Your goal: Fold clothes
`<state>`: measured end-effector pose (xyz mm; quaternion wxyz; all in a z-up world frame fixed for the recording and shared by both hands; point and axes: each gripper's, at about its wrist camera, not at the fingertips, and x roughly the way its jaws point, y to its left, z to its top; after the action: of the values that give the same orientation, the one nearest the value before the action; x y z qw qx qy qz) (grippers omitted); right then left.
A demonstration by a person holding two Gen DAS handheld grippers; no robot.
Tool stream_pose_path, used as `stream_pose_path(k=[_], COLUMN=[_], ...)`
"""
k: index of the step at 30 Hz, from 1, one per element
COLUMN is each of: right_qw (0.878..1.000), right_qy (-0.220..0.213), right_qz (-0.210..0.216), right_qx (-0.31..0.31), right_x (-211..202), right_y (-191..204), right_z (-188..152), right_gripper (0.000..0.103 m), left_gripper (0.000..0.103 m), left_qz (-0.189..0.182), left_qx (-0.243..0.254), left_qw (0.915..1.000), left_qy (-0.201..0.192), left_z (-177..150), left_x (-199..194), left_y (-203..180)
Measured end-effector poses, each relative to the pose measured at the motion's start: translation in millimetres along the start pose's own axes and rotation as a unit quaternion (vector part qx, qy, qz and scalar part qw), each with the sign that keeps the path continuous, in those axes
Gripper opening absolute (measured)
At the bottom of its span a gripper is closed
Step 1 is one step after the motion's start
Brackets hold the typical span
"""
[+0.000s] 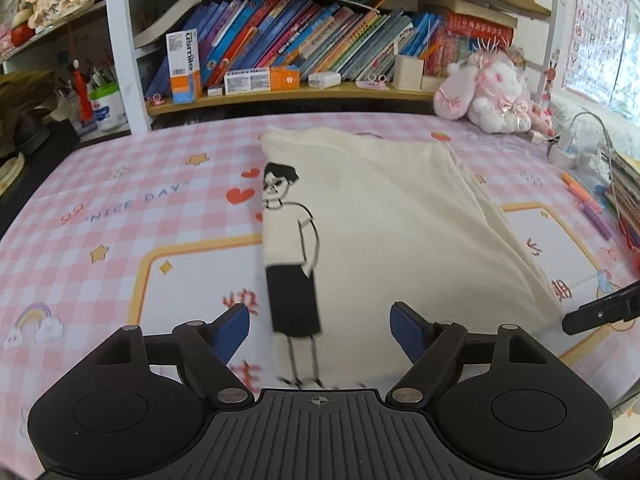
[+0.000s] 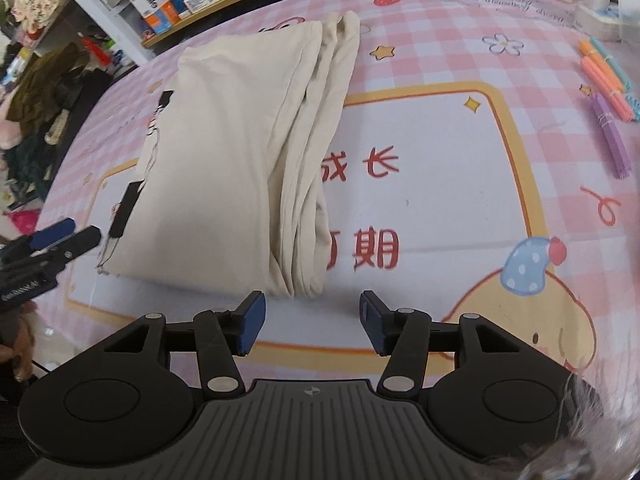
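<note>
A cream T-shirt (image 1: 392,232) printed with a cartoon figure lies folded lengthwise on your pink checked tablecloth (image 1: 120,208). Your left gripper (image 1: 320,332) sits at its near edge, fingers spread wide and holding nothing. Your right gripper (image 2: 312,326) sits at the near right corner, also spread wide with nothing in it.

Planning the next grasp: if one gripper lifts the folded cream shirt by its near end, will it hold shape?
Probably not: the cream shirt looks like soft knit, likely to droop. Its loose stacked layers along the right edge may slide apart. It seems light.
</note>
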<state>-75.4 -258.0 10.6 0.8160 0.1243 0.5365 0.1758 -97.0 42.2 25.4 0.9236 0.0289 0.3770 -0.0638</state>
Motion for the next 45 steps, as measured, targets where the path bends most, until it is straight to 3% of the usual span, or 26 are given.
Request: stream_pose_path(k=[5,14,15,17,19,24,28,33,42,44,45], right_qw=[1.0,0.993,0.991,0.99,0.991,0.99,0.983,0.979,0.986,0.987,0.987], right_qy=[0.005,0.006,0.009,0.023,0.041,0.049,0.023,-0.004,0.006,0.022,0.029], right_qz=[0.023,0.086,0.091,0.089,0.082,0.1,0.155,0.185,0.147,0.13,0.125], right_qx=[0.003,0.086,0.097,0.103,0.098,0.085,0.099,0.081,0.073,0.088,0.095], right_x=[-3,9,12,16,21,22,3,-15,-12,-7,-5], right_y=[-10,-32,-33,-32,-27,-24,-25,-10,-12,-21,-25], right_z=[0,22,25,32,36,42,53,71,71,64,61], right_gripper=[0.055,0.057,0.056,0.042,0.023,0.008,0.006,0.002,0.007,0.024,0.044], left_gripper=[0.079,0.083,0.083,0.083,0.083,0.095,0.098,0.098,0.098,0.098,0.098], left_qz=[0.009,-0.009,-0.01,-0.012,-0.014,-0.003,0.017,0.03,0.01,0.005,0.004], left_qx=[0.008,0.018,0.025,0.042,0.06,0.104,0.135,0.169,0.186,0.192,0.193], left_qw=[0.9998,0.9998,0.9996,0.9989,0.9979,0.9939,0.9893,0.9829,0.9795,0.979,0.9788], left_qy=[0.017,-0.009,-0.01,-0.015,-0.021,-0.037,-0.053,-0.067,-0.077,-0.07,-0.068], left_z=[-7,-17,-17,-19,-21,-24,-26,-27,-26,-28,-28], left_x=[-4,-13,-13,-13,-13,-12,-11,-2,4,4,4], left_y=[-18,-35,-38,-45,-52,-67,-78,-90,-103,-102,-102])
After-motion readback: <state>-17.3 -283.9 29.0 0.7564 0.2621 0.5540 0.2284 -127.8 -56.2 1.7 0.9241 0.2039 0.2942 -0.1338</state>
